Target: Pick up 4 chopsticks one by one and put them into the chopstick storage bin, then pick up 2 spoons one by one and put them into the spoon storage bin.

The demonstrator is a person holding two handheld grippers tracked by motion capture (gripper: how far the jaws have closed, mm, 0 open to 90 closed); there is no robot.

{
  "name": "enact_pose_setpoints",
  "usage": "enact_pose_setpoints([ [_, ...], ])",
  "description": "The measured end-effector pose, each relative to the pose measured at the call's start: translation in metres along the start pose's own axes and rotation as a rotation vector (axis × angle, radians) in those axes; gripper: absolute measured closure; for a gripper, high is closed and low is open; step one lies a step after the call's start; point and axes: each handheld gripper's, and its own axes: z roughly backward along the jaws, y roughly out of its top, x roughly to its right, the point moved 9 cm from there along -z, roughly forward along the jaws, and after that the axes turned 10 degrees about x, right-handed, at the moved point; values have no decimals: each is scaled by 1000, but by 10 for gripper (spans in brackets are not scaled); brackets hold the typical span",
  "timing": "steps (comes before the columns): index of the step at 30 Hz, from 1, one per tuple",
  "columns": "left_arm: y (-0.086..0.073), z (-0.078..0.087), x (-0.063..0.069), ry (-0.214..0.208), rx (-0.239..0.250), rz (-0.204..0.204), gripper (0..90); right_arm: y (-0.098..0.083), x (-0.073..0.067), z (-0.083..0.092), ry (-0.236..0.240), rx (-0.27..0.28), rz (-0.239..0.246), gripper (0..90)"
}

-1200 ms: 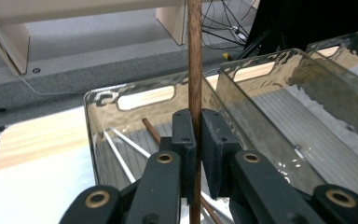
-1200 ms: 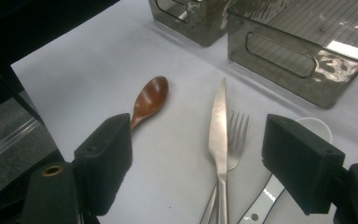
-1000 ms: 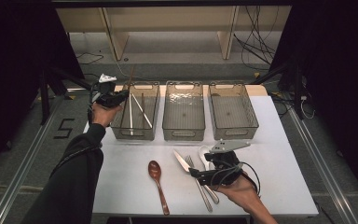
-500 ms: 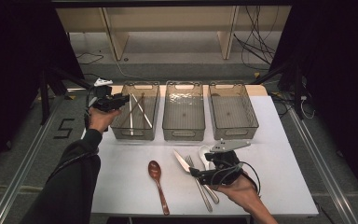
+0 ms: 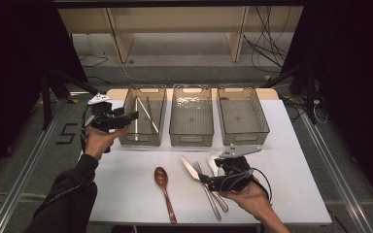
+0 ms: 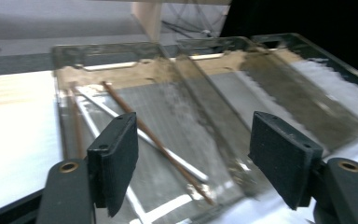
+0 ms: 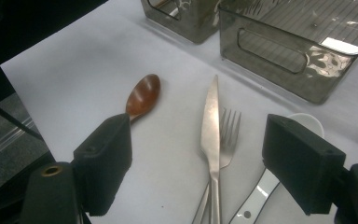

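Left tongs (image 5: 133,115) just spread, empty, by the chopsticks' (image 5: 144,111) bin (image 5: 143,141); right tongs (image 5: 201,177) apparently spread over the knife (image 5: 190,168).

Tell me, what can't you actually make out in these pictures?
- White spoon: high view, its handle runs under the right hand-held gripper.
- Knife and fork: right gripper view, handles cut off by the bottom edge.
- Chopsticks in the left bin: left gripper view, blurred, so their number is unclear.

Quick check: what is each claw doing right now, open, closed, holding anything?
Left claw: open, nothing between its jaws, which have just been opening, over the left bin.
Right claw: open, empty, above the knife and fork.
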Motion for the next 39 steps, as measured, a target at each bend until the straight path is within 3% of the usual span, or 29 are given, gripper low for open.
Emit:
enact_pose_setpoints([
  [7, -17, 16, 18, -46, -18, -8, 276, -4, 8, -2, -22, -9, -6, 250],
  [17, -35, 35, 42, -116, -25, -12, 236, -12, 33, -5, -102, -32, -24, 250],
  [25, -46, 51, 55, -139, -27, -24, 211, -13, 37, -7, -116, -40, -33, 250],
  [31, -57, 59, 69, -167, -51, -58, 190, -14, 38, -8, -119, -44, -35, 250],
  [36, -62, 62, 80, -180, -58, -114, 168, -15, 40, -8, -126, -51, -39, 250],
  [39, -66, 65, 85, -193, -62, -122, 162, -16, 41, -8, -132, -57, -40, 250],
])
